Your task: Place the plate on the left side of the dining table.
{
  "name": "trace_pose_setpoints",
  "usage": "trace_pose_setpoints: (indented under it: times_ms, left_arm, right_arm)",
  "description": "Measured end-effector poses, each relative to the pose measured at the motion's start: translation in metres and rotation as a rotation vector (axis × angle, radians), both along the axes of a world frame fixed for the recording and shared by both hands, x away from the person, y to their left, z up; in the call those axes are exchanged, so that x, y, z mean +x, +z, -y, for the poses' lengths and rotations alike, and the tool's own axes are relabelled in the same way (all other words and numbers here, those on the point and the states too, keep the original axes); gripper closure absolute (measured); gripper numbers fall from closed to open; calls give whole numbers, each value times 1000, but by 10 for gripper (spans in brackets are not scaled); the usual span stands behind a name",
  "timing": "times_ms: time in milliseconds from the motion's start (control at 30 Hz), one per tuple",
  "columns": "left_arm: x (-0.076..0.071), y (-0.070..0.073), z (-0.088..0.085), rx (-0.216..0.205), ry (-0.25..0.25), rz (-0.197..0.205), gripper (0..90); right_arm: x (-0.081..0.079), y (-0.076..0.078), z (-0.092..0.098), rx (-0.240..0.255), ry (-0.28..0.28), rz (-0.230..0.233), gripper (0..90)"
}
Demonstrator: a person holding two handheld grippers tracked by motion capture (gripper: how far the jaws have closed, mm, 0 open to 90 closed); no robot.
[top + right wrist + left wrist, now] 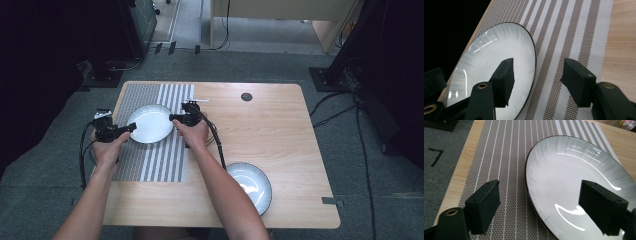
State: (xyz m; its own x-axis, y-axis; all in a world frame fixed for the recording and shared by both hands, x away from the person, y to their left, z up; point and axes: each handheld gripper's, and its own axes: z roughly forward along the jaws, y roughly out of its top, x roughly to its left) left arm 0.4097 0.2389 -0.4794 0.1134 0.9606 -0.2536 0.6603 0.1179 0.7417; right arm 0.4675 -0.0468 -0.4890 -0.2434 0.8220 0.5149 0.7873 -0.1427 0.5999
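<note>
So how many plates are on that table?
2. One plate sits on the striped mat at the table's left, between the two grippers. The other plate lies on bare wood near the front edge, partly hidden by the person's right forearm.

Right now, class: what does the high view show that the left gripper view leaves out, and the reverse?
High view alone: a second plate near the table's front edge, both forearms, the right tool, a dark round spot on the tabletop.

Left gripper view alone: black tape marks on the grey floor, and a close look at the left tool, jaws open astride the plate's rim.

Both: the white plate on the striped placemat.
</note>
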Motion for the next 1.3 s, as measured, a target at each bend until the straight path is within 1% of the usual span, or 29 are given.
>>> trace_pose_setpoints:
  times_ms: [67,133,167,233,300,333,367,400,433,467,500,567,633,700,733,800,867,900,967,1033,1133,1167,1233,1300]
  left_arm:
    - [-7,2,0,4,-6,21,129]
    - [-14,4,-1,10,-17,40,105]
    - [-17,5,0,17,-26,50,104]
    - [-25,7,2,45,-37,69,103]
    - [-32,8,5,64,-36,70,87]
    - [-34,9,6,67,-38,72,87]
    - [-37,10,7,70,-54,66,80]
    - [-40,11,7,52,-78,69,31]
    - [-43,11,7,36,-97,79,0]
    - [-47,12,8,33,-101,84,0]
    - [-50,13,9,32,-98,86,0]
    - [-56,15,11,51,-78,86,0]
    - [-63,16,12,48,-78,86,0]
    - [-70,16,14,45,-80,91,0]
    - [-72,15,15,48,-85,92,0]
    - [-80,13,17,68,-81,94,0]
    - [-86,11,17,69,-79,89,0]
    - [-89,10,17,68,-79,88,0]
    - [-96,8,16,45,-77,83,0]
    - [-102,8,18,41,-80,82,0]
    - [-112,7,20,51,-83,88,0]
    - [-116,6,21,66,-81,90,0]
    - [-122,2,23,75,-75,91,0]
    - [-127,-1,24,86,-80,86,0]
  right_arm:
    - [-3,2,3,-33,7,24,432]
    - [-5,4,6,-84,1,32,432]
    - [-6,5,8,-90,-2,32,432]
    - [-8,7,12,-87,1,36,403]
    - [-11,8,17,-76,15,38,377]
    - [-12,9,19,-57,22,39,362]
    - [-14,10,20,-44,26,42,345]
    - [-15,11,23,-31,32,50,350]
    - [-18,12,24,-53,42,52,351]
    - [-19,13,25,-66,45,50,351]
    - [-21,14,26,-74,46,55,350]
    - [-25,16,28,-88,54,68,347]
    - [-29,18,31,-101,52,80,349]
    - [-33,21,35,-99,60,94,340]
    - [-35,22,37,-101,57,102,339]
    - [-39,24,40,-112,43,114,340]
    - [-44,26,45,-106,40,125,332]
    - [-45,27,46,-105,36,125,333]
    - [-48,28,50,-109,35,136,324]
    - [-50,29,54,-110,40,142,305]
    - [-54,31,61,-124,30,153,270]
    - [-55,32,62,-126,29,154,266]
    - [-59,35,67,-122,12,158,261]
    - [-63,38,72,-120,7,166,258]
